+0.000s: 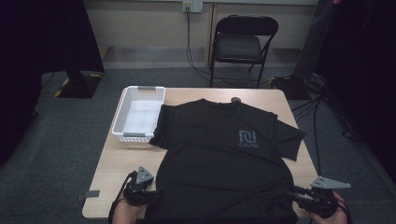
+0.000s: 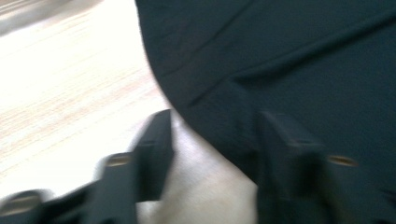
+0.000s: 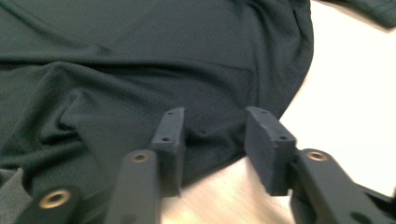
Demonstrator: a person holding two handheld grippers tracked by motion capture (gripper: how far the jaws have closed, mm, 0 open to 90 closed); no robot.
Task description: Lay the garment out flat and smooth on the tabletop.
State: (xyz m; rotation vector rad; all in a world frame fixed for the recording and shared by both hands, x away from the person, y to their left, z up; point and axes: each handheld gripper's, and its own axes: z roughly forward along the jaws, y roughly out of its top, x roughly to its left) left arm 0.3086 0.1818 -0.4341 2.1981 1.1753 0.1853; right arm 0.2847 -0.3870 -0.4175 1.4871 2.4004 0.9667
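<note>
At the near edge of the wooden surface (image 1: 116, 163), the left gripper (image 1: 156, 191) sits at the lower left corner of a black T-shirt (image 1: 224, 154), and the right gripper (image 1: 293, 196) sits at its lower right corner. Each is held in a hand that comes in from the bottom of the high view.

In the left gripper view the picture is blurred. The jaws stand apart, one over bare wood and the other over the dark cloth, with the curved hem running between them. Whether the pads press on the cloth I cannot tell.

In the right gripper view the jaws are released, with a clear gap between them. The hem of the T-shirt lies in that gap, bunched into soft folds, and the pads do not pinch it.

The T-shirt is spread flat, front up, over the middle of the surface, its hem nearest the person and its collar at the far side. A grey logo (image 1: 248, 139) shows on the chest. One sleeve reaches toward the right edge.

Beyond, a white basket (image 1: 123, 109) stands at the far left corner, just beside the other sleeve. Past the surface, a black folding chair (image 1: 238, 46) stands on the grey floor by the wall.
</note>
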